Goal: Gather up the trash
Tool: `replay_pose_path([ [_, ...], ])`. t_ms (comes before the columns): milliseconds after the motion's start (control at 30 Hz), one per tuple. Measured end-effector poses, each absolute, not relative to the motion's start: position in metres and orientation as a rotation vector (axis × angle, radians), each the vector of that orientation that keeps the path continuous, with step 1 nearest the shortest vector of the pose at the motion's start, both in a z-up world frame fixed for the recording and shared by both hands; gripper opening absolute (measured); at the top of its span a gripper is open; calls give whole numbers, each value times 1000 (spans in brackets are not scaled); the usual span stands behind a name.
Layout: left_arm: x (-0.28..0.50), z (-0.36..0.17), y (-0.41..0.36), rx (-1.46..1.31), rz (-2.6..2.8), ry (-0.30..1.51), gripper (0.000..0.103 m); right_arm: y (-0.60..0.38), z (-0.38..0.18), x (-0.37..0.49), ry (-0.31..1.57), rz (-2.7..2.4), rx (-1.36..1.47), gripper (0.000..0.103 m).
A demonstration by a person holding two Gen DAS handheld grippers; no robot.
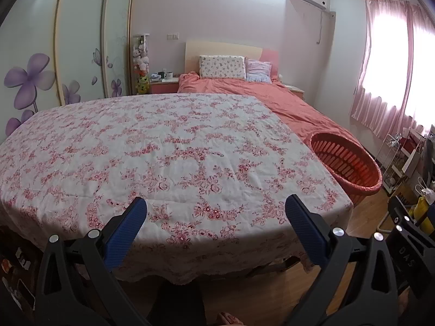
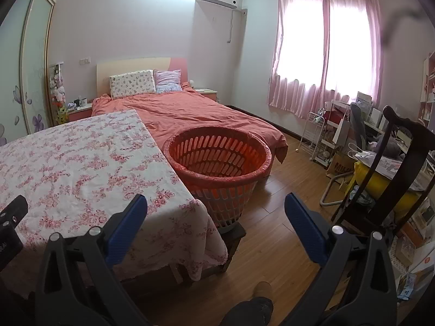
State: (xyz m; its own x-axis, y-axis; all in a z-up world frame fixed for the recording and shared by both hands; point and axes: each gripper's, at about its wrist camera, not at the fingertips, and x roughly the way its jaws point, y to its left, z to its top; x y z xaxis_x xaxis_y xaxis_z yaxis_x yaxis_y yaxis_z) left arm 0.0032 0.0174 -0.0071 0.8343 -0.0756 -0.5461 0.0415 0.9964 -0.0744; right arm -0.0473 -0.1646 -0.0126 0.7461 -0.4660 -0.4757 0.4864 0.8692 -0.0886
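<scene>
1. Left gripper (image 1: 216, 213): fingers spread wide, holding nothing, raised over the near edge of the table (image 1: 152, 146).
2. Right gripper (image 2: 216, 212): fingers spread wide, holding nothing, above the table corner and floor (image 2: 272, 233).
3. Red basket (image 2: 218, 152): upright on a stool (image 2: 233, 235) just beside the table's right edge.

Orange slatted basket (image 2: 217, 160) stands upright on a low dark stool, lined with a thin reddish bag folded over its round rim. It sits just beside the floral-clothed table's right edge, its inside showing only the liner.
</scene>
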Motion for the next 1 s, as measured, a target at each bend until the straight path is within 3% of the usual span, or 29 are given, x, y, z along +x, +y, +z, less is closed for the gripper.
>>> replay_pose_path([
  [1000,-2,2,22,-85,-40,548,100,-164,-8,-52,490,-512,49,99],
])
